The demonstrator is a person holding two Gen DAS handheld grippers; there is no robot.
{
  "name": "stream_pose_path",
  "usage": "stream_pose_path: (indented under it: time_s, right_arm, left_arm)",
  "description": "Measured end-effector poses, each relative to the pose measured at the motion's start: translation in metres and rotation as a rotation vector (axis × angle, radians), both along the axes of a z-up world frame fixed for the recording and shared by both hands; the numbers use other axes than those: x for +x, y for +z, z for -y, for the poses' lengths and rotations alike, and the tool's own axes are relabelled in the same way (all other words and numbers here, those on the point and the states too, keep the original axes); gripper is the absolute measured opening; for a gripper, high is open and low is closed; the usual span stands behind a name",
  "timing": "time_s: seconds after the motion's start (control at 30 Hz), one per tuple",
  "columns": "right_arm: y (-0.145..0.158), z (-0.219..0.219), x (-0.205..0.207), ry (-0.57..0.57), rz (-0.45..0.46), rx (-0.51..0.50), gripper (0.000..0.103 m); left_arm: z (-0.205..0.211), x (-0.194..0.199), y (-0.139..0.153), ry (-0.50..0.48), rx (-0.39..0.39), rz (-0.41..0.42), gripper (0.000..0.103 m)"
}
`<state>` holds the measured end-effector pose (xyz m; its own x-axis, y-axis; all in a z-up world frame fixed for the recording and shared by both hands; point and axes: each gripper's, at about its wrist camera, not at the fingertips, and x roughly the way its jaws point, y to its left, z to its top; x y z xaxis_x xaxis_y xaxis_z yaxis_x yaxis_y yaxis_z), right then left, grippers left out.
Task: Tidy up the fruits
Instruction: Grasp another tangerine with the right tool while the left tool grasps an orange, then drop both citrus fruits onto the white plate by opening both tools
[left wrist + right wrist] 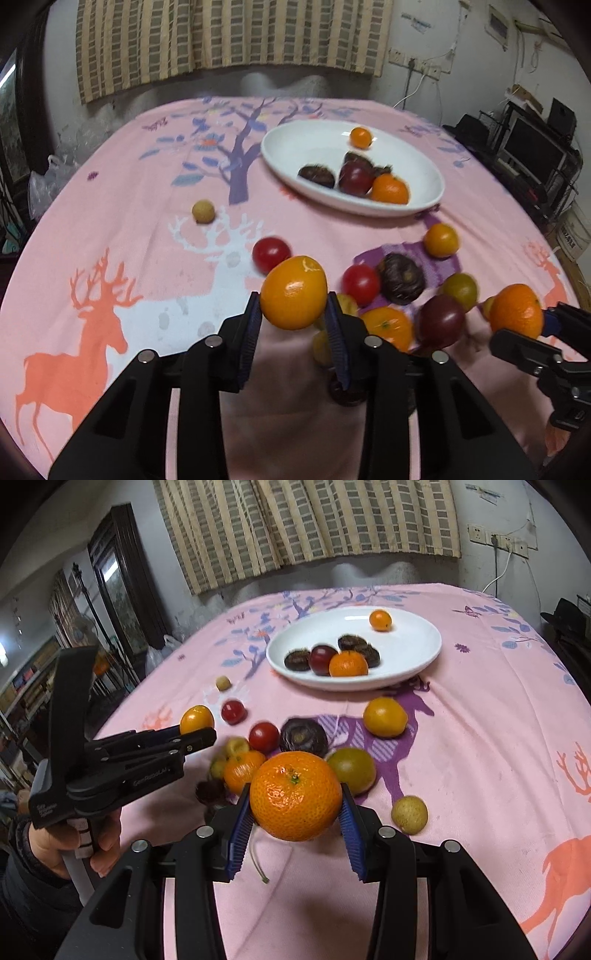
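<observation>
Both tongs are loaded. The left gripper (293, 306) is clenched on a kumquat (294, 292), which sits between the tips of its blue pads and clear of the cloth. The right gripper (295, 812) is clenched on a mandarin (295, 795), held at its widest part between both pads.

Destination: the white plate (406, 653) lies well ahead of both tongs, on the pink tablecloth (480, 738). It already carries a small orange fruit, dark round fruits and a mandarin, grouped toward its near side.

Loose fruit remains between the tongs and the plate: cherry tomatoes, a dark chestnut-like fruit (303, 736), a green-brown fruit (351, 770) just ahead of the right pads, a second kumquat (385, 716) and pale small fruits.

Hazards from this state:

- Slip of the kumquat. The grip is at the pad tips on a smooth, oval skin. A quick swing or roll of the hand may squeeze it forward out of the pads.
- Collision of the tongs. They stand near each other, and both routes converge on one plate. Move one at a time.
- Scatter on release. A drop from height onto the crowded near side of the plate may knock fruit over the low rim.
- Low travel. Passing close over the loose fruit may set round pieces rolling on the cloth.
</observation>
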<state>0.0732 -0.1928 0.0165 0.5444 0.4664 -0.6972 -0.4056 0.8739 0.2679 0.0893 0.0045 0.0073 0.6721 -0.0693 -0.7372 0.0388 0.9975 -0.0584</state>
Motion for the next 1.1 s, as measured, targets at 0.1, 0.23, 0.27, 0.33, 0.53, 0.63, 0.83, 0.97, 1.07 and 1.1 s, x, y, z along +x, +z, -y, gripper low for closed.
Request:
stream_pose_path:
  time_s: [0.1, 0.23, 0.27, 0.33, 0.53, 0.63, 0.83, 0.97, 1.07, 1.1]
  right_arm:
    - [0.015, 0.004, 0.006, -0.009, 0.020, 0.058, 0.045]
    - [0.037, 0.005, 0.031, -0.009, 0.057, 0.063, 0.045]
    - [0.039, 0.005, 0.040, -0.015, 0.064, 0.056, 0.045]
    - [0.040, 0.005, 0.065, -0.039, 0.065, 0.039, 0.045]
    - [0.011, 0.007, 0.140, -0.125, -0.009, -0.017, 0.045]
    - [-0.005, 0.009, 0.163, -0.155, -0.055, -0.035, 0.046]
    - [-0.007, 0.019, 0.170, -0.191, -0.061, 0.008, 0.057]
    - [0.004, 0.024, 0.152, -0.183, -0.031, 0.008, 0.057]
    - [0.008, 0.028, 0.132, -0.162, -0.021, -0.004, 0.059]
    - [0.008, 0.029, 0.123, -0.156, -0.019, -0.019, 0.060]
  left_arm:
    - [0.010, 0.007, 0.021, -0.040, 0.007, 0.037, 0.034]
    - [0.024, 0.032, 0.040, -0.070, -0.003, 0.057, 0.034]
    - [0.027, 0.042, 0.041, -0.071, -0.007, 0.056, 0.034]
    - [0.031, 0.061, 0.040, -0.070, -0.012, 0.041, 0.034]
    - [0.029, 0.124, 0.029, -0.008, -0.033, -0.012, 0.034]
    - [0.030, 0.145, 0.023, 0.012, -0.005, -0.034, 0.034]
    - [0.031, 0.153, 0.022, 0.047, 0.002, -0.010, 0.057]
    - [0.034, 0.128, 0.036, 0.029, 0.012, 0.039, 0.067]
    - [0.033, 0.104, 0.040, 0.016, 0.015, 0.053, 0.076]
    - [0.032, 0.097, 0.040, 0.016, 0.015, 0.055, 0.082]
